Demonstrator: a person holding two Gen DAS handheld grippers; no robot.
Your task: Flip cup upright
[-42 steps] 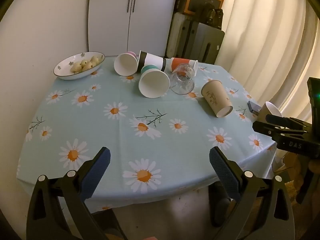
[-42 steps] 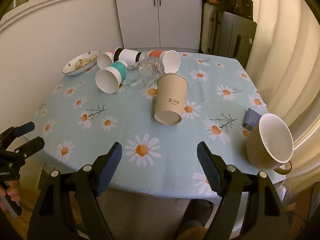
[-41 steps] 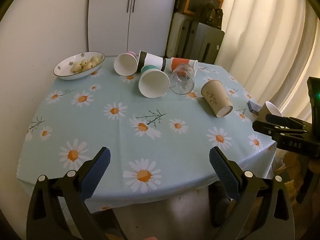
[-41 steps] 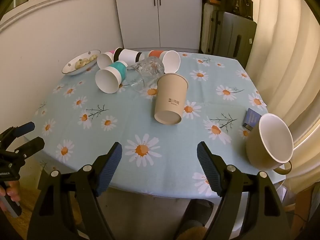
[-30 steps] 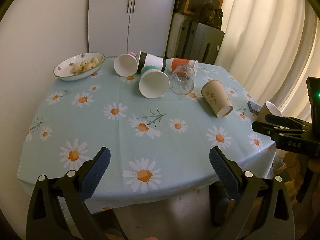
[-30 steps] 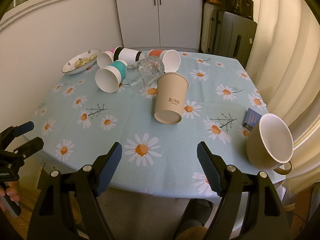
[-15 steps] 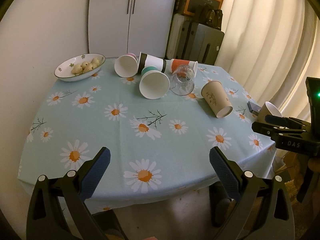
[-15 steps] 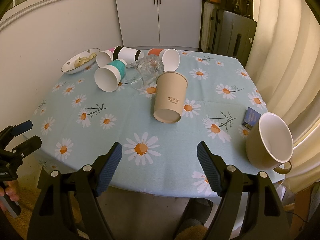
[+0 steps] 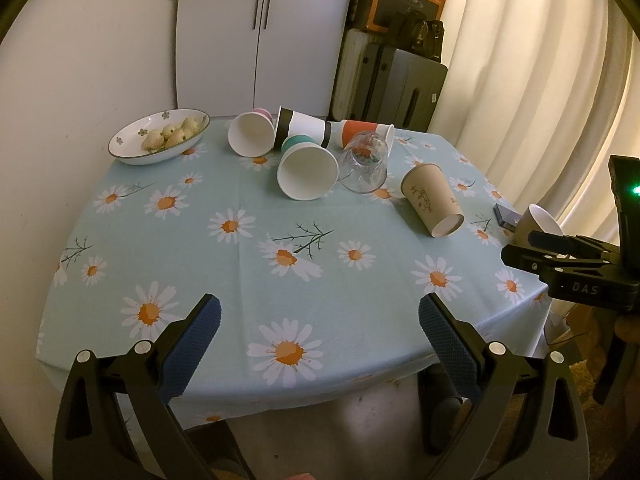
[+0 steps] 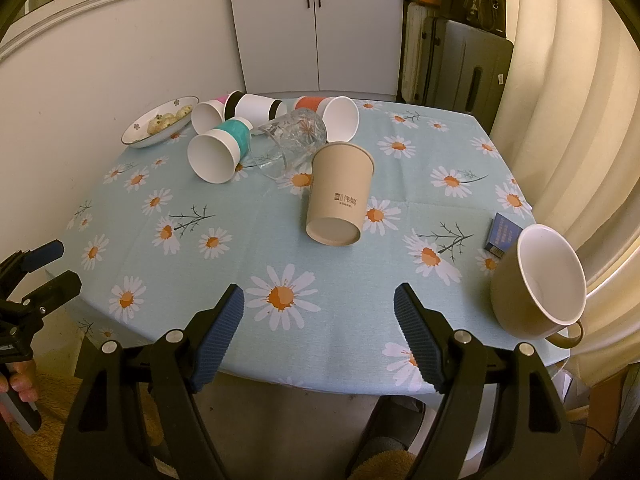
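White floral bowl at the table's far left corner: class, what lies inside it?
The white floral bowl holds several small, round, pale-tan pieces of food, heaped toward one side. Its bare inner wall shows a green flower print. What the food is cannot be told; the bottom under it is covered.

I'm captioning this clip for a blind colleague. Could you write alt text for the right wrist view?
Several cups lie tipped over on a daisy tablecloth: a tan paper cup nearest, a glass and colored paper cups behind, a mug at right. The open right gripper hovers at the near edge, holding nothing.
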